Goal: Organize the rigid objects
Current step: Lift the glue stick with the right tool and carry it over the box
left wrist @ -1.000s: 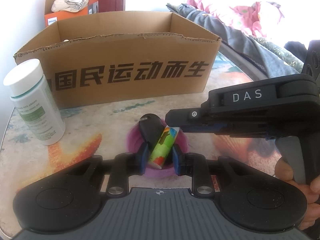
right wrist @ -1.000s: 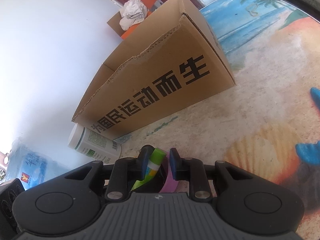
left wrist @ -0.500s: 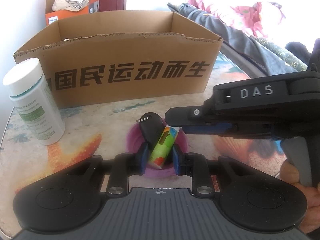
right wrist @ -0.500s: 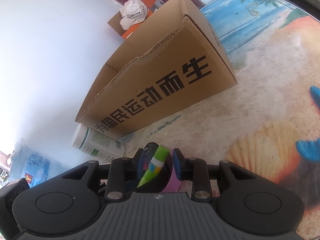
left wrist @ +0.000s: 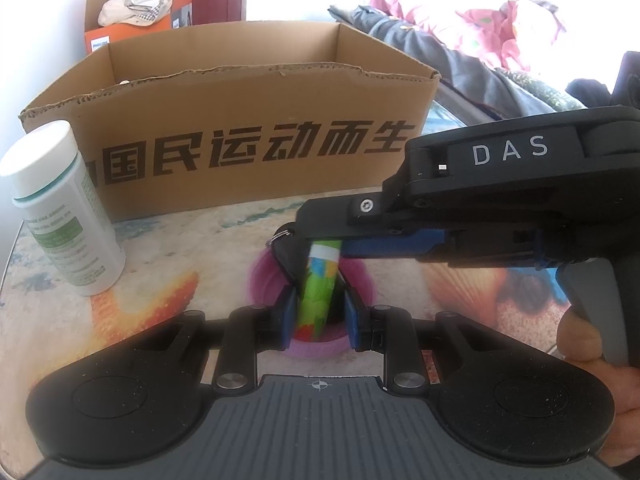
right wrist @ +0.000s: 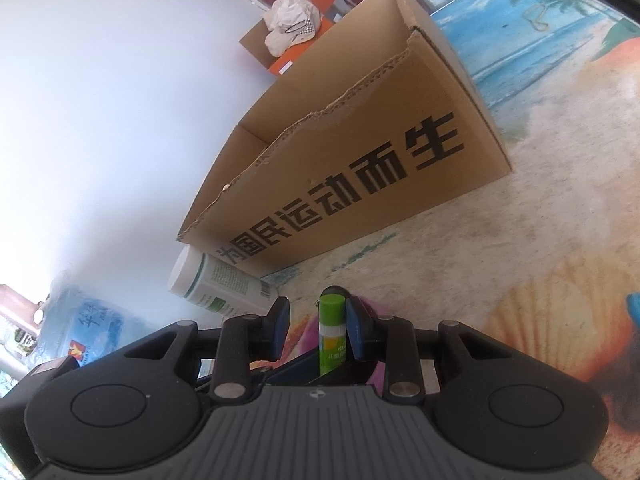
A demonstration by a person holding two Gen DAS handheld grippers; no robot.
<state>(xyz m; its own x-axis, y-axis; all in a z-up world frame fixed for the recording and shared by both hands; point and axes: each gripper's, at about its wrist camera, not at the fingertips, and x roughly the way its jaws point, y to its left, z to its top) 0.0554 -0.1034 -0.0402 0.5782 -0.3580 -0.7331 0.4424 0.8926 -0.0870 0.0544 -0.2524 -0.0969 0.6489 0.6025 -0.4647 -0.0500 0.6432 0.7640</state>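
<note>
A purple cup stands on the printed table in front of the cardboard box. In it are a green patterned glue stick, nearly upright, and a black fob with a key ring. My left gripper hangs over the cup's near rim, jaws narrow, the stick's lower part showing between them; I cannot tell whether the pads press it. My right gripper reaches in from the right over the stick's green cap. It is open: the cap leans on the right pad, the left pad stands apart.
A white bottle with a green label stands left of the cup, near the box corner. A hand holds the right gripper's handle. Behind the box sit an orange carton with cloth and bedding at the right.
The glue stick has swung from leaning right to nearly upright. The right gripper's jaws have parted from its cap and it has tilted slightly. The left gripper has stayed put.
</note>
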